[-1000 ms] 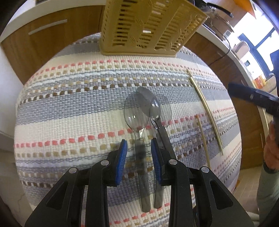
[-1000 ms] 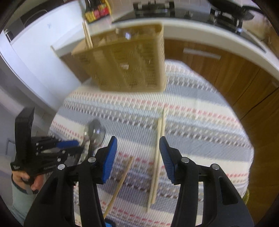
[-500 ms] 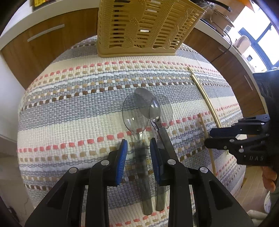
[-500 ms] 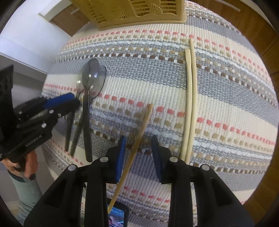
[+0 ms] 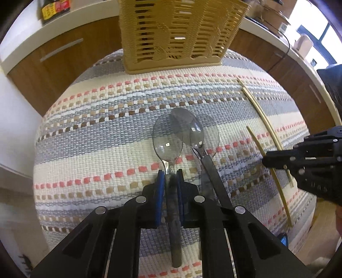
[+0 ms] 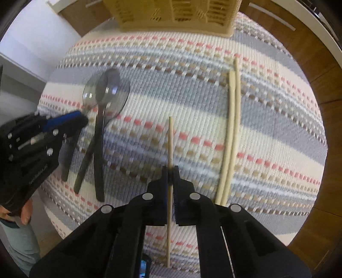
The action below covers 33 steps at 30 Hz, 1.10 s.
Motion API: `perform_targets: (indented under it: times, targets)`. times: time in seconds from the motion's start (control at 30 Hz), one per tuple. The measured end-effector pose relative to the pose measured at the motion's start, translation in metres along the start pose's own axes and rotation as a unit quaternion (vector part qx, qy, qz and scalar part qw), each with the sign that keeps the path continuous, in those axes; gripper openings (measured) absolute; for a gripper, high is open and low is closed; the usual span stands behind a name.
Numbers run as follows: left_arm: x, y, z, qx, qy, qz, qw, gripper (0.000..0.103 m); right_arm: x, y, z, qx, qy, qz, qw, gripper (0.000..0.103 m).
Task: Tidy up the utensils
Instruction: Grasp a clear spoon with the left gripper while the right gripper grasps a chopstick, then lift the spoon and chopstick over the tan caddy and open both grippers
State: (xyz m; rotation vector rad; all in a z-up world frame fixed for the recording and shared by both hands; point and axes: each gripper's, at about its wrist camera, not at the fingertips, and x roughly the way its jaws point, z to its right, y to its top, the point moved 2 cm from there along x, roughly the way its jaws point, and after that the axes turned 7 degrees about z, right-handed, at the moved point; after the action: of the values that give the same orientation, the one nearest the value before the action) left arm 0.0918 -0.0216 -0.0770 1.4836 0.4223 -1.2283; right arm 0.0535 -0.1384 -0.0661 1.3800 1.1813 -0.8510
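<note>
My left gripper (image 5: 170, 174) is shut on the handle of a clear grey plastic spoon (image 5: 167, 140) lying on the striped cloth. Two more spoons (image 5: 197, 134) lie overlapped just to its right. My right gripper (image 6: 170, 171) is shut on a single thin wooden chopstick (image 6: 170, 136) that lies on the cloth. A pair of pale chopsticks (image 6: 232, 119) lies to its right. The beige slotted utensil basket (image 5: 177, 32) stands at the cloth's far edge; it also shows in the right wrist view (image 6: 171, 15).
The table is covered by a striped woven cloth (image 5: 106, 111). Wooden cabinets (image 5: 64, 53) and a white countertop run behind it. The left gripper shows in the right wrist view (image 6: 42, 136); the right gripper shows in the left wrist view (image 5: 299, 158).
Both grippers have closed: the left on the spoon handle, the right on the single chopstick. The right gripper moved down to the cloth from higher up.
</note>
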Motion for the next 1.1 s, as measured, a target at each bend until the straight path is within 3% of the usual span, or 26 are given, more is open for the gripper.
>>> perform_targets:
  times: [0.17,0.37,0.4,0.47,0.53,0.63,0.8,0.87,1.0,1.1]
  targets:
    - [-0.011,0.003,-0.023,-0.044,0.005,0.026,0.9987,0.009,-0.009,0.025,0.012,-0.024,-0.029,0.04,0.998,0.003]
    - [-0.021,0.006,-0.041,-0.067,0.003,0.04,0.997,0.009,0.001,0.042,0.008,-0.034,0.0,0.045,0.998,0.006]
    - [-0.022,0.006,-0.043,-0.067,0.001,0.04,0.997,0.009,0.004,0.043,0.005,-0.041,-0.002,0.036,0.998,0.008]
    - [-0.024,0.004,-0.044,-0.067,-0.002,0.041,0.9969,0.009,0.008,0.039,0.001,-0.053,-0.002,0.023,0.998,0.026]
    - [-0.025,0.003,-0.045,-0.064,-0.005,0.042,0.997,0.009,0.009,0.038,-0.004,-0.059,0.0,0.022,0.998,0.036]
    - [-0.026,0.001,-0.047,-0.063,-0.008,0.043,0.997,0.009,0.006,0.03,-0.01,-0.076,-0.023,0.015,0.997,0.036]
    - [-0.024,0.001,-0.042,-0.062,-0.014,0.046,0.9969,0.009,0.012,0.011,-0.017,-0.091,-0.036,-0.01,0.995,0.02]
    - [-0.025,0.002,-0.042,-0.063,-0.014,0.049,0.9967,0.009,0.015,0.006,-0.028,-0.106,-0.041,-0.014,0.993,0.006]
    - [-0.031,0.004,-0.042,-0.068,-0.017,0.061,0.9957,0.009,0.019,0.0,-0.047,-0.112,-0.036,-0.016,0.993,0.004]
    - [-0.044,0.007,-0.041,-0.069,-0.024,0.085,0.9937,0.009,0.006,0.001,-0.042,-0.097,-0.011,0.014,0.995,0.004]
